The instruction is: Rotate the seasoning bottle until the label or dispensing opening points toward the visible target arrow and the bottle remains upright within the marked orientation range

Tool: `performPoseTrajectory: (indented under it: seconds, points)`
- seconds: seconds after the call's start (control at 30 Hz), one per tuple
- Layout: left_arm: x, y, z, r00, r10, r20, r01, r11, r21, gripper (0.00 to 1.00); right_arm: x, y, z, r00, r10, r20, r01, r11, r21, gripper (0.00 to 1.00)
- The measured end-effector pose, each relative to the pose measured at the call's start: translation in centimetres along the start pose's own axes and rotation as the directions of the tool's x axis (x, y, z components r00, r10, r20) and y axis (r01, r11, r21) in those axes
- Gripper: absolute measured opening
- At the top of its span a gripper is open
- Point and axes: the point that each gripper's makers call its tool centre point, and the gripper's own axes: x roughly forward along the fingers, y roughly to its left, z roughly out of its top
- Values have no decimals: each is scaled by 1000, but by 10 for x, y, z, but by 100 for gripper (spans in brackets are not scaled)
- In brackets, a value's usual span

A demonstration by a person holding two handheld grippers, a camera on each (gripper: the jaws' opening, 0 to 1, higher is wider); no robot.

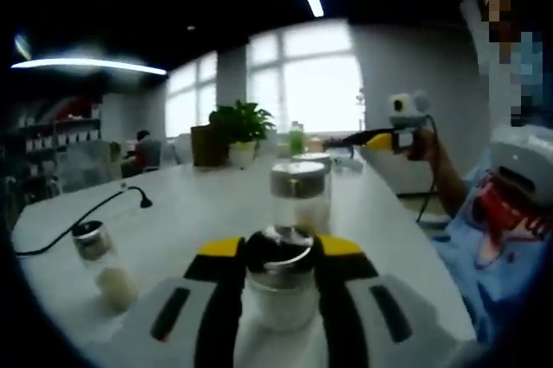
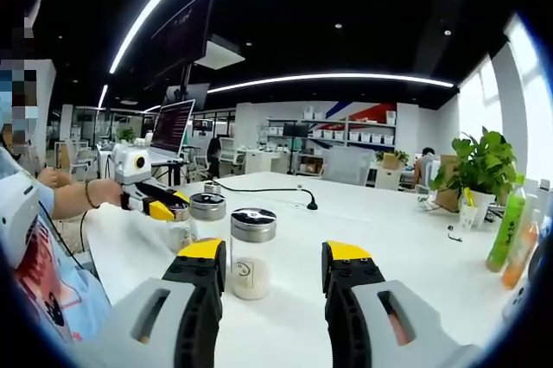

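Left gripper view: the left gripper [image 1: 281, 275] is clenched on a seasoning bottle [image 1: 281, 286] standing upright on the white table [image 1: 190, 204] — a second jar [image 1: 299, 198] stands just behind it. Right gripper view: the right gripper [image 2: 275, 269] hangs released — jaws apart, the second jar beyond them.

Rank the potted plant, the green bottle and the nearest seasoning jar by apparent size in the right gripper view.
1. Potted plant, largest.
2. Nearest seasoning jar and green bottle: similar height, the jar wider. The jar stands much closer to the camera, so their order is unsure.
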Motion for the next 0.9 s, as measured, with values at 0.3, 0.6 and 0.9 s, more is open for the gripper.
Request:
performPoseTrajectory:
  seconds: [0.3,0.6,0.9]
  points:
    - [0,-2,0,999,-32,-4,32,999,2,33,1,1,-1,1000,3,-6,-3,1000,0,45]
    - [0,-4,1,1000,-17,4,17,1000,2,53,1,3,-2,1000,8,-12,-8,1000,-1,45]
    - [-23,4,36,981,190,30,-192,976,100,72,0,-3,-2,1000,-14,-3,14,1000,19,44]
